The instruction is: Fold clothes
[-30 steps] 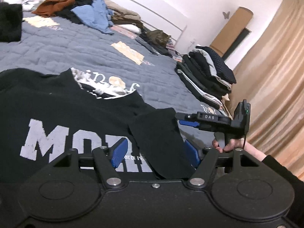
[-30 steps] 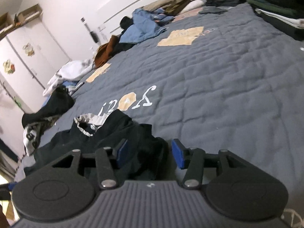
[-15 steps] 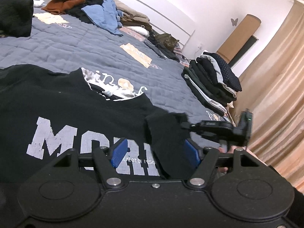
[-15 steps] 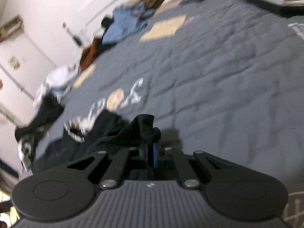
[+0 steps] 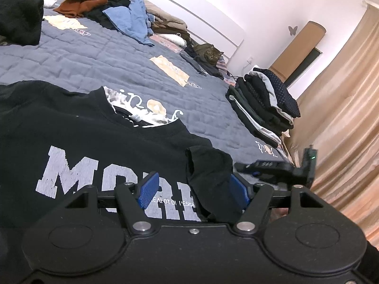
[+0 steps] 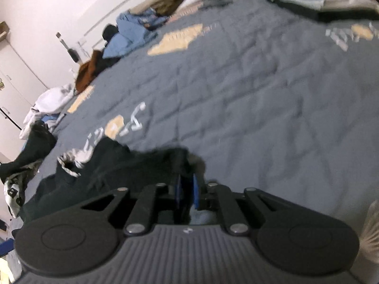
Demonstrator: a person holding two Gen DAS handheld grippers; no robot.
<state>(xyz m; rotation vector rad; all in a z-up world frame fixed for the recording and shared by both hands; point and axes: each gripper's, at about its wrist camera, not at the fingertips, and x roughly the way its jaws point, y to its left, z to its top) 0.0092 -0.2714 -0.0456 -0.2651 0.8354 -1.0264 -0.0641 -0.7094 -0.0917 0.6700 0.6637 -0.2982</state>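
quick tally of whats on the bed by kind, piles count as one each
black printed t-shirt: 1
folded clothes stack: 1
unfolded clothes heap: 1
separate black garment: 1
cat: 1
total: 5

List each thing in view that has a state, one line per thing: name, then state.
Black T-shirt: spread flat on the bed, sleeve folded inward.
Sleeve: pinched by the right gripper.
Left gripper: open, holding nothing.
Right gripper: nearly shut on the sleeve, jaws opening slightly.
Clothes stack: folded, piled.
Clothes heap: unfolded.
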